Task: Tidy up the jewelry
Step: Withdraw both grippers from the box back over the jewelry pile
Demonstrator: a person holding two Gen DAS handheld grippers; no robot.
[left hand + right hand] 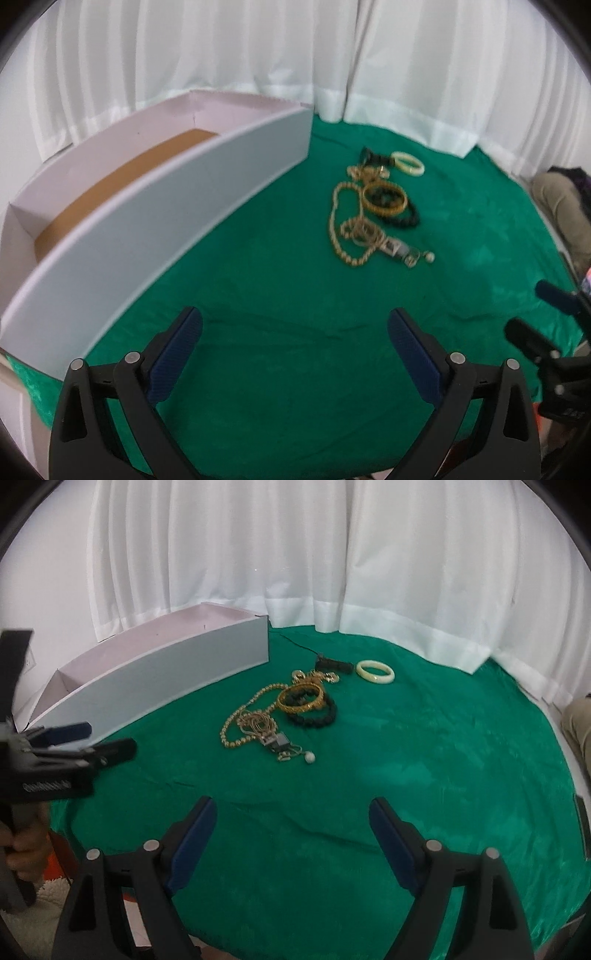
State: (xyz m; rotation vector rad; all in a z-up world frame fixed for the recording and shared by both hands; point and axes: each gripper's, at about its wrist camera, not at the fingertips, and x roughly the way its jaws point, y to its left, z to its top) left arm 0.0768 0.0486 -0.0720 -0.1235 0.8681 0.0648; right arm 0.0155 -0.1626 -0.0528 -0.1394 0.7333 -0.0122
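Right wrist view: two grippers, left gripper (107, 740) and right gripper (293, 812), both released; one box (166, 672); three bangles (375, 672).

Left tool (294, 350): black plastic arms, dark blue ribbed pads (177, 360), round silver pivot pins. Right tool (293, 840): same build, black arms, blue pads (190, 849), silver pins. White lettering, unreadable, on left tool's black body.
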